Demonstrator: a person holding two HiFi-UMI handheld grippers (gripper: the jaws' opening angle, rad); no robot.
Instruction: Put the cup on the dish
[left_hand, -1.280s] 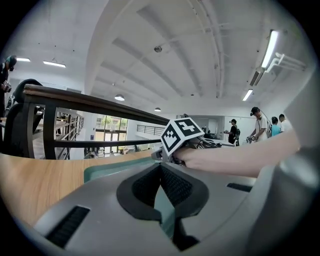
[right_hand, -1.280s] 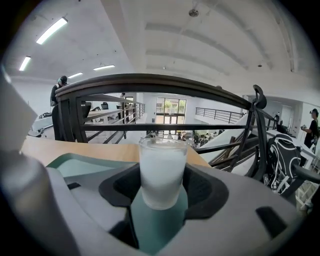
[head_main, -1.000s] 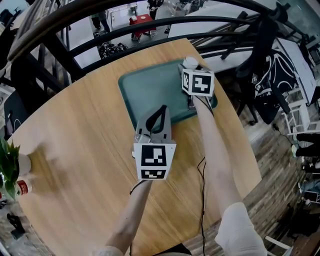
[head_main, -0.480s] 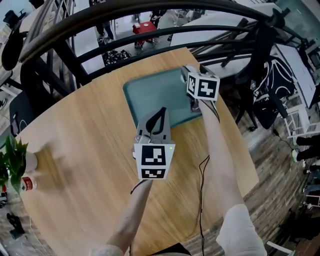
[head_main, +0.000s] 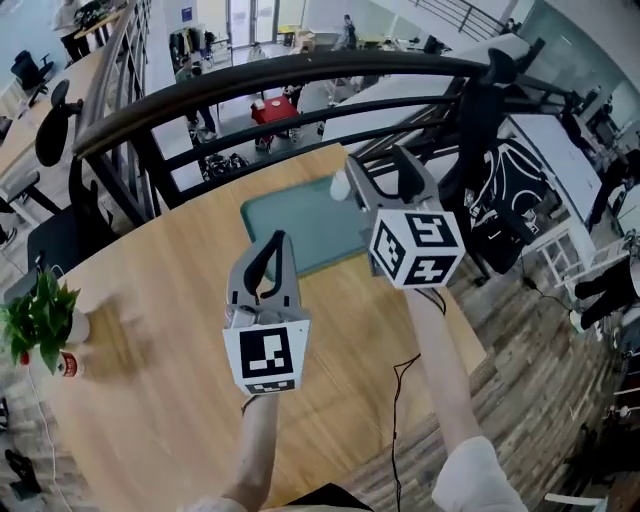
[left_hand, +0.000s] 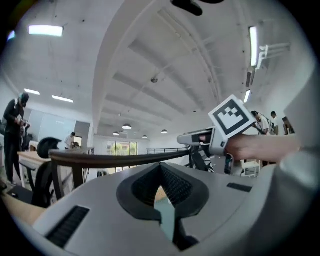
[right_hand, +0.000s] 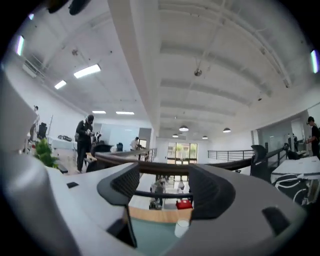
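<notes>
bearing black-white square markers (head_main: 268, 356): left gripper (head_main: 279, 240), right gripper (head_main: 377, 160).

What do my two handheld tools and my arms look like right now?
Both are light grey plastic with black ribbed pads. The left tool and the right tool each carry a white cube with black square markers. A thin black cable hangs beside the right forearm, and a white short sleeve covers that upper arm.

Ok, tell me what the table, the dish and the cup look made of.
Table: pale wood or wood laminate, matte, fine straight grain lines.
Dish: teal, smooth, dull sheen, probably plastic.
Cup: white, opaque; too small to tell ceramic from plastic or paper.
</notes>
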